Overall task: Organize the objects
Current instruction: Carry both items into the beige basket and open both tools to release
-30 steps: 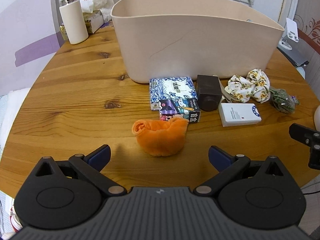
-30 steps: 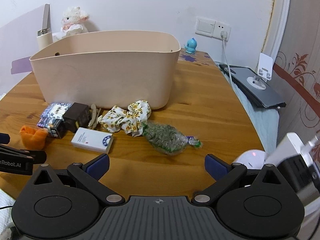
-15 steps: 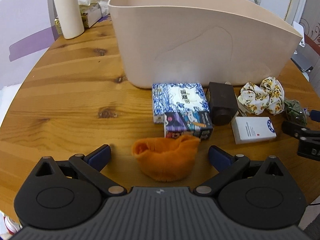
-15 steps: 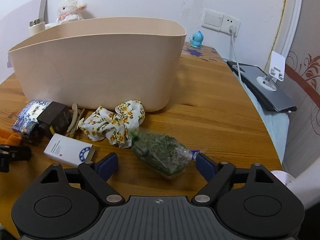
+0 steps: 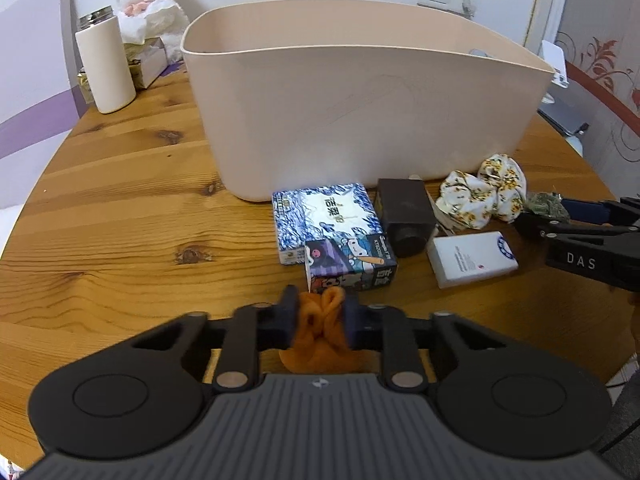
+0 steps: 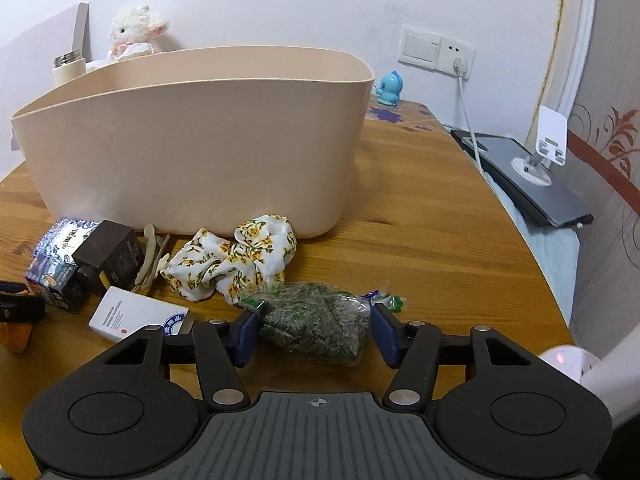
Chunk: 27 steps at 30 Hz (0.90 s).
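Observation:
My left gripper is shut on an orange sock at the table's near edge. My right gripper has its pads on either side of a clear bag of green dried herbs, touching or nearly touching it. A large beige tub stands behind a row of items: a blue-white box, a cartoon box, a dark brown box, a white box and a floral scrunchie. The tub also shows in the right wrist view.
A white thermos and a plush lamb stand at the back left of the round wooden table. A grey laptop with a phone stand lies off the right edge. A blue figurine sits by the wall socket.
My left gripper has closed on the orange sock. My right gripper has moved forward around the herb bag and narrowed its jaws onto it.

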Motion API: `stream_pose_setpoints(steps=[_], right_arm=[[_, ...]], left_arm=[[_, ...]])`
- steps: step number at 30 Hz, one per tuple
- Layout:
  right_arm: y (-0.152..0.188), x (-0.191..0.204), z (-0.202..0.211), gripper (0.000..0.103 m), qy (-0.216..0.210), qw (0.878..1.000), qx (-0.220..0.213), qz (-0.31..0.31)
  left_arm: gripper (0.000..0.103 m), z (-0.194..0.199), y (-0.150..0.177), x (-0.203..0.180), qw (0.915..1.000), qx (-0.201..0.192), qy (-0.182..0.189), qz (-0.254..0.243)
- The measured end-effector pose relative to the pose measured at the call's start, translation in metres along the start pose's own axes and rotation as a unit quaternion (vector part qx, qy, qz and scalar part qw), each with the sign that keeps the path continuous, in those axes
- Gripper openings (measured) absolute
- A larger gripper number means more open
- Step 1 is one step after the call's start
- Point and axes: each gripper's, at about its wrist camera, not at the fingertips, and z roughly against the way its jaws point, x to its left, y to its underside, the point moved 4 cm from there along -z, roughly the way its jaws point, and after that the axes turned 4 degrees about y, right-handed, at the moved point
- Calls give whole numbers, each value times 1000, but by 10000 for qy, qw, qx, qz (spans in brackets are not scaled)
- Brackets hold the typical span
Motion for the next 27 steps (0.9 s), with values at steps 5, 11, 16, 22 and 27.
stream_pose_setpoints(steps=[5, 11, 16, 22, 27], right_arm=[[-3, -2, 22, 55, 66, 9998, -180, -90], [-20, 1, 53, 55, 36, 9980, -607, -190], [-47, 4, 75, 55, -46, 9940, -1062, -256], [-82, 4, 85, 55, -117, 9881, -1503, -292], [-111, 8, 74, 55, -183, 9854, -1664, -309]], left_arm=[[14, 11, 0, 5, 9999, -59, 118, 63], [14, 40, -12, 13, 9986, -479, 143, 199], [14, 63, -45, 13, 9946, -1036, -9, 13], [14, 76, -90, 3, 9873, -1578, -97, -162], [14, 75, -122, -6, 9839, -1771, -67, -223]])
